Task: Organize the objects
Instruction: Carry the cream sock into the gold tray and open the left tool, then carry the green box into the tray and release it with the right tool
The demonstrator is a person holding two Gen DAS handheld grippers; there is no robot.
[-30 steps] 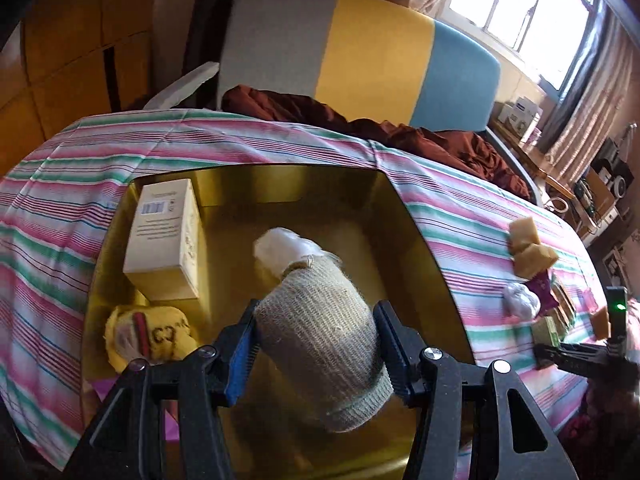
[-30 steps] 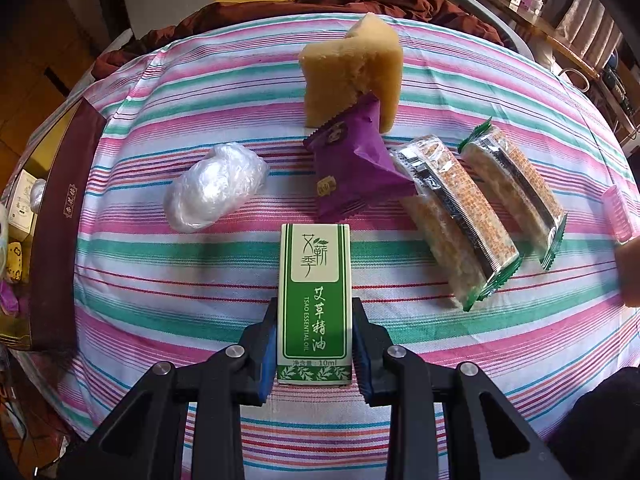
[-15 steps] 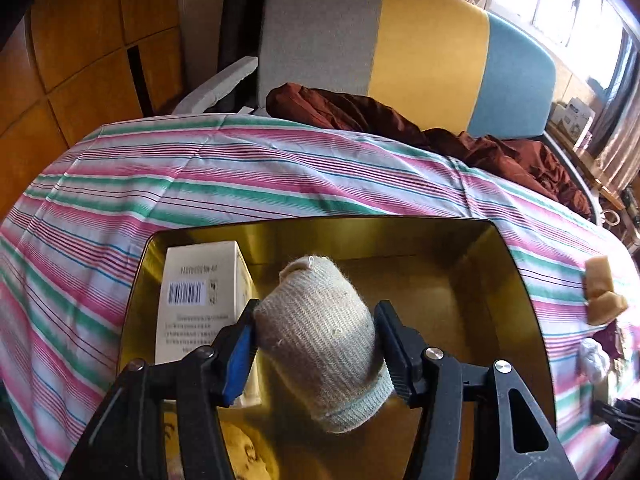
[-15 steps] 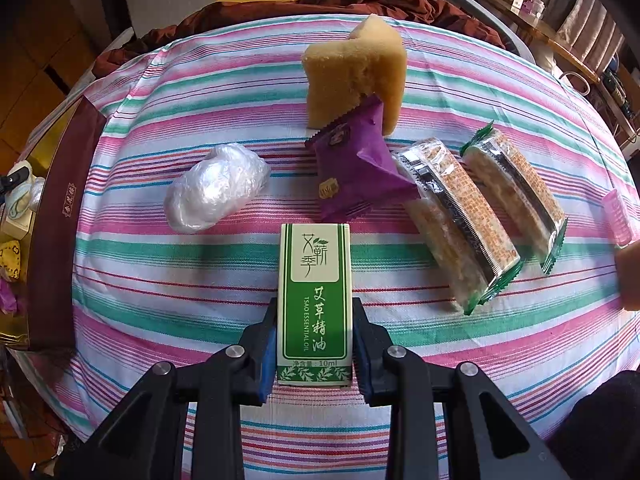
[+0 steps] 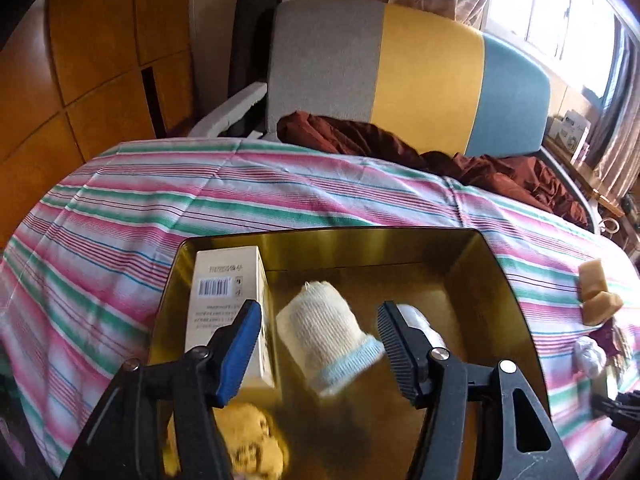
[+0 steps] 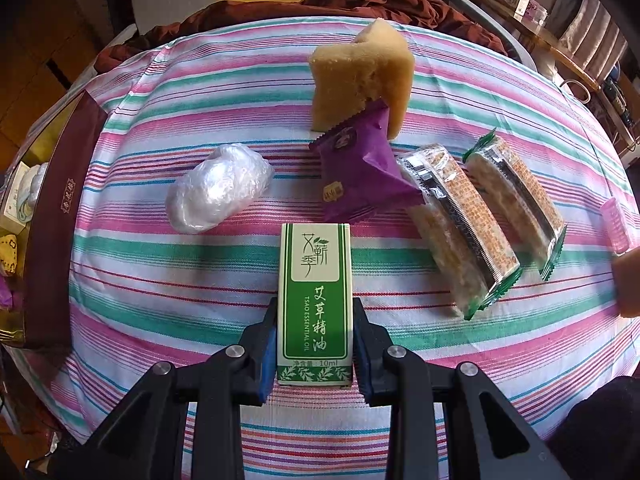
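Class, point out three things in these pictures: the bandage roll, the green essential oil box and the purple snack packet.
bandage roll (image 5: 320, 332), left wrist view, knitted side.
green essential oil box (image 6: 315, 304), right wrist view, printed front.
purple snack packet (image 6: 360, 168), right wrist view, wrapper's middle.

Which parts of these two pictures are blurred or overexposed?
Left wrist view: the beige knitted bandage roll and yellow patterned pouch are motion-blurred, the window is overexposed. Right wrist view: sharp, the green essential-oil box reads clearly.
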